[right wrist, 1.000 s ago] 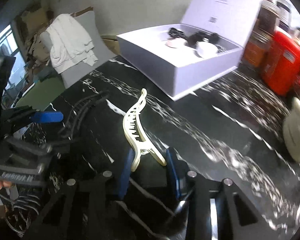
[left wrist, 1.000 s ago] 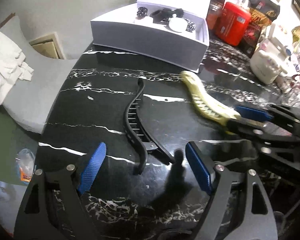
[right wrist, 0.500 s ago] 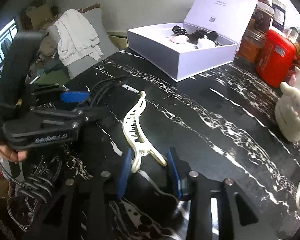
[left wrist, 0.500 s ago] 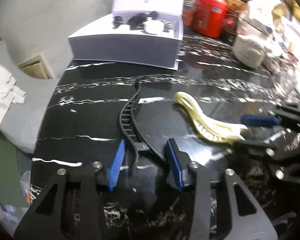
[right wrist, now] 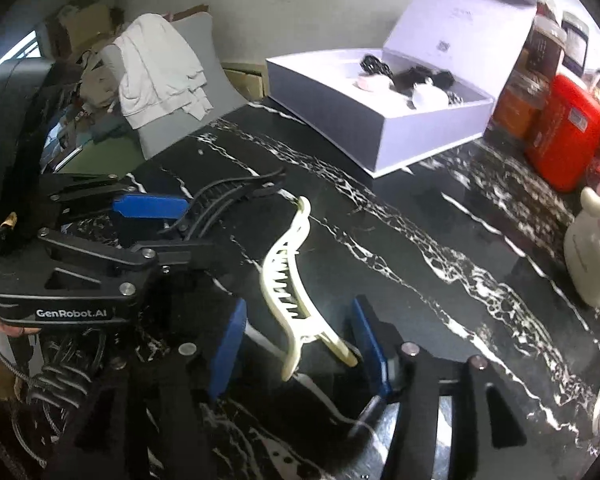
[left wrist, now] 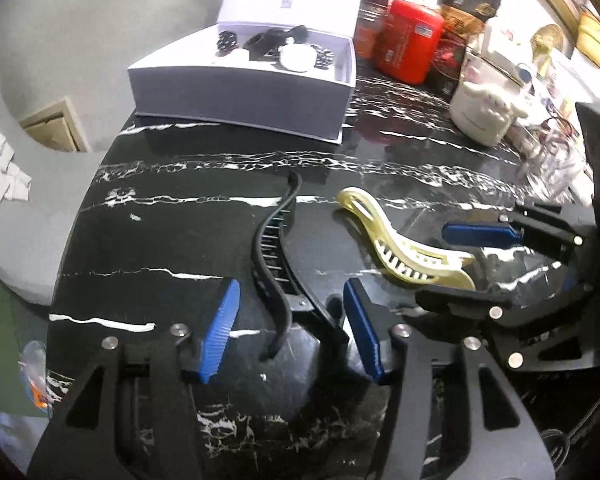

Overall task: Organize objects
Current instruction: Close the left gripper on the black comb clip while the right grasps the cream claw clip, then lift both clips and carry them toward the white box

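A black hair clip [left wrist: 276, 264] lies on the black marble table [left wrist: 160, 240]. Its handle end sits between the blue pads of my left gripper [left wrist: 290, 330], whose jaws are opening and do not press on it. A cream hair clip [right wrist: 288, 280] lies beside it, its handles between the pads of my right gripper [right wrist: 300, 344], also opening without a grip. Each view shows the other gripper from the side: the right gripper [left wrist: 468, 268] around the cream clip [left wrist: 400, 248], the left gripper [right wrist: 172, 226] around the black clip [right wrist: 228, 192]. An open white box [left wrist: 240, 92] at the back holds small black and white items.
A red container [left wrist: 408, 46], jars and a white figurine jar [left wrist: 484, 108] crowd the back right. Glassware stands at the far right. A grey chair with white cloth [right wrist: 160, 68] is beyond the table's left edge. The box lid [right wrist: 468, 12] stands upright.
The left jaws narrowed around the black clip, then widened again. The right jaws spread from close around the cream clip's handles. Both clips stay on the table.
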A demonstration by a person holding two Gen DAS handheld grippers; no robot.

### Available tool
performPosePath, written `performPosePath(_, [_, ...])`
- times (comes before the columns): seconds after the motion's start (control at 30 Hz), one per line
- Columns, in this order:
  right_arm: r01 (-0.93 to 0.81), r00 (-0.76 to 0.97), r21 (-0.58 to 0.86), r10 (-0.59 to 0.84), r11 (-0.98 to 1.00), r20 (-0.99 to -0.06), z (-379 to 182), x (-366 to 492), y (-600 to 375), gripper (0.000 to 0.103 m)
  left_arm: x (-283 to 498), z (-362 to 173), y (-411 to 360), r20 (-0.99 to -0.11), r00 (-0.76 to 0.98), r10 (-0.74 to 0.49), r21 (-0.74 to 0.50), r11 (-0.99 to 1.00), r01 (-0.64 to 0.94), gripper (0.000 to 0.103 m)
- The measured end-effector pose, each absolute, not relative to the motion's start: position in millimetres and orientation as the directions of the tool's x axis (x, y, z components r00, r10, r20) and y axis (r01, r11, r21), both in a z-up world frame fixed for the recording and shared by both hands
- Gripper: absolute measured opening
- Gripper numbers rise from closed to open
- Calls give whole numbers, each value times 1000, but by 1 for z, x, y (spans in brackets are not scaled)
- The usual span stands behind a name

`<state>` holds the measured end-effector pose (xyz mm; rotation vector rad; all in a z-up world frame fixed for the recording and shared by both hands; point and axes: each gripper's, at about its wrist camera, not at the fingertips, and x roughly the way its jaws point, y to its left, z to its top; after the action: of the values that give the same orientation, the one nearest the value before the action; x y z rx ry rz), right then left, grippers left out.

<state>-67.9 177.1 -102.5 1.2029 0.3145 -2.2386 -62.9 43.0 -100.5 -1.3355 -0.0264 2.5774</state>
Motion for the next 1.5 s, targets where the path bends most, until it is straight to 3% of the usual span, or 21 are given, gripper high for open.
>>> performPosePath(0.17, [560,-448,78,-380,-825,-809,-105,-73,184,56,-69,-104,42,-781,-586,215,-140,-975,-171,63])
performPosePath(0.33, [573,-462,43,-367,-818,-807,-106,-70,180,57,-74,-107,58,-785,-608,118,-18,-986,-168,64])
performPosePath(0.6, [565,-479,44,-370,-824,-796,-107,-72,182,49,-75,-106,56,-785,-607,121,-19,-985,-172,64])
performPosePath(0.73, [550,-492,42,-364,-834,-791,-108,-73,185,39,-75,-105,56,-782,-611,124,-19,-984,-175,53])
performPosePath(0.87, [540,-479,102,-405,-835,-778,-108,-79,192,21,-77,-103,57,-804,-583,117,-20,-985,-170,41])
performPosePath(1.0, [532,-456,173,-453,-829,-766,-110,-82,194,20,-78,-101,62,-825,-551,129,-21,-980,-198,20])
performPosePath(1.17, [528,-489,91,-390,-844,-780,-108,-72,184,20,-74,-99,64,-838,-527,144,-26,-974,-226,19])
performPosePath(1.5, [519,-482,77,-366,-851,-796,-107,-44,193,20,-55,-96,55,-860,-461,218,-118,-965,-235,19])
